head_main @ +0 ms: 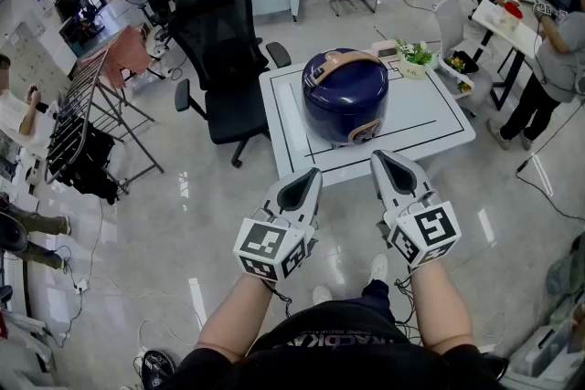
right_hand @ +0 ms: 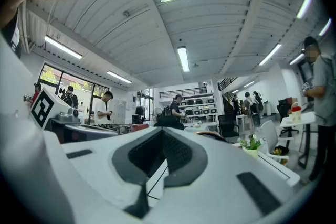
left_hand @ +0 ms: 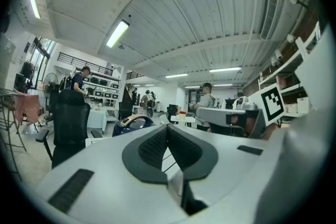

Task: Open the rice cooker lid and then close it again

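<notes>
The rice cooker (head_main: 345,100), lid (head_main: 340,73) shut, sits at the middle of the tabletop (head_main: 291,119). The left gripper (head_main: 309,180) and right gripper (head_main: 381,162) hover off its near edge, each with jaws pressed together on nothing. Opening well likely means pressing the lid's release squarely while the other gripper steadies the body, since the tabletop looks slick; a potted plant (head_main: 414,57) stands at its far right corner and an office chair (head_main: 224,59) by its left edge.

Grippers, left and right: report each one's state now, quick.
Left gripper: closed, holding nothing, short of the rice cooker.
Right gripper: closed, holding nothing, also short of the rice cooker.
</notes>
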Demonstrator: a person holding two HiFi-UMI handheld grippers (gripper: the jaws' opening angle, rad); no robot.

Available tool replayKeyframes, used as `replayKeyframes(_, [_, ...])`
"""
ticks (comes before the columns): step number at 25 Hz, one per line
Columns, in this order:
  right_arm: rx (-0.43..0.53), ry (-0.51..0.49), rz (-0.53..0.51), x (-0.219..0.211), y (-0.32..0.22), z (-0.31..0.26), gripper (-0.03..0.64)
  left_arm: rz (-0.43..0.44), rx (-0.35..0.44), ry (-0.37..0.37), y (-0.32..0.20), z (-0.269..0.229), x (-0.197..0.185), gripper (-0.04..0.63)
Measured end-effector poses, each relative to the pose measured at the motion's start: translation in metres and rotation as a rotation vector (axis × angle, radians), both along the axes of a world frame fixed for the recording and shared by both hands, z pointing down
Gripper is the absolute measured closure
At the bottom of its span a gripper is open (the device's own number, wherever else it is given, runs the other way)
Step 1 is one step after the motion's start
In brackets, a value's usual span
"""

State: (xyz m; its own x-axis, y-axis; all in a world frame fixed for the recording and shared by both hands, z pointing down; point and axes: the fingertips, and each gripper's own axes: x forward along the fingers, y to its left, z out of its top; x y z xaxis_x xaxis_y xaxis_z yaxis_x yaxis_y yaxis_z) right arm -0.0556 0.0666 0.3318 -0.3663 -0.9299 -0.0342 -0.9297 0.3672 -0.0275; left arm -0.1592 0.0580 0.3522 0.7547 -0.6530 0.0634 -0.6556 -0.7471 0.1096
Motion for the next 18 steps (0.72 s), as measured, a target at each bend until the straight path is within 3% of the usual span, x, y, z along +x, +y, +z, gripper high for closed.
replayKeyframes(13, [0.032,-0.05,0.0,0.001,0.004,-0.008,0.615,-0.014,0.027,0.003,-0.002,-0.004,-0.004,0.592])
replayKeyframes(18, [0.04,-0.051,-0.045,-0.004,0.001,-0.013,0.599,-0.027,0.027,0.011,-0.008,-0.005,-0.007,0.589])
